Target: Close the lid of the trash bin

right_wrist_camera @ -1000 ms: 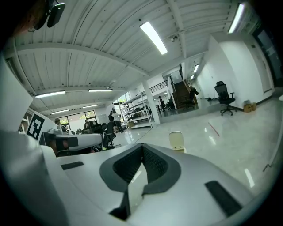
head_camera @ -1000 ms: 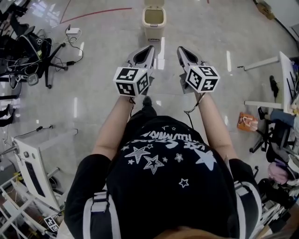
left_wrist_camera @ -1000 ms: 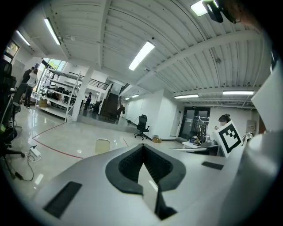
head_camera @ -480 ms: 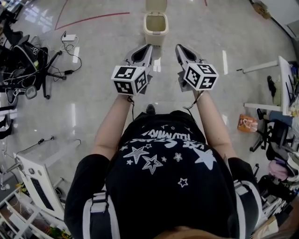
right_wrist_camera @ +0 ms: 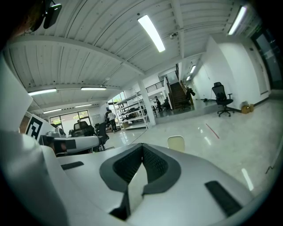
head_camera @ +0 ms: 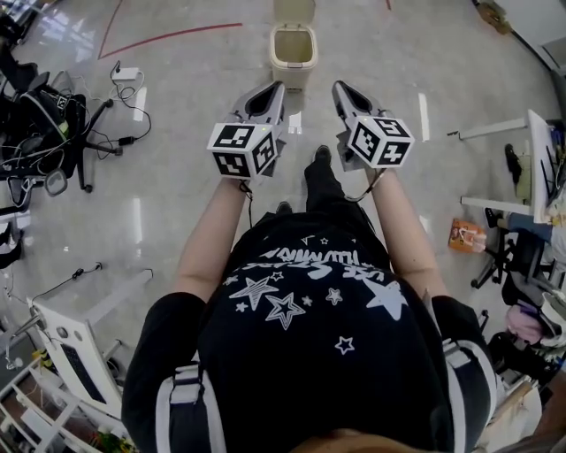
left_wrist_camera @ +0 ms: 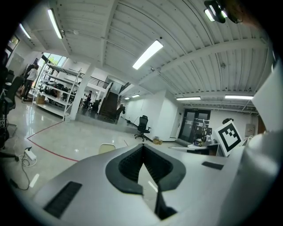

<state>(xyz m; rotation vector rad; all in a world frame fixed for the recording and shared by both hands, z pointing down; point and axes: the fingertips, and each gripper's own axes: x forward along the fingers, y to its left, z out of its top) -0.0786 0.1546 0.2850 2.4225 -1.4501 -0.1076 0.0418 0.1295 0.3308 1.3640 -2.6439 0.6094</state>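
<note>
Trash bin lid (head_camera: 293,9) partly cut off

Wearing a black short-sleeved shirt (head_camera: 309,310) with white stars and lettering, grey straps (head_camera: 189,379) and a black shoe (head_camera: 320,157). Showing grey shells, dark pads and black-and-white marker cubes (head_camera: 240,149) on left gripper (head_camera: 277,88) and right gripper (head_camera: 340,88).

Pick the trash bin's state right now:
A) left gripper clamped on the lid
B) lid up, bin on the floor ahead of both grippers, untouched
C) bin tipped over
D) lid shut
B: in the head view the trash bin stands upright with its lid swung up and its opening showing, beyond the left gripper and right gripper, neither touching it.
</note>
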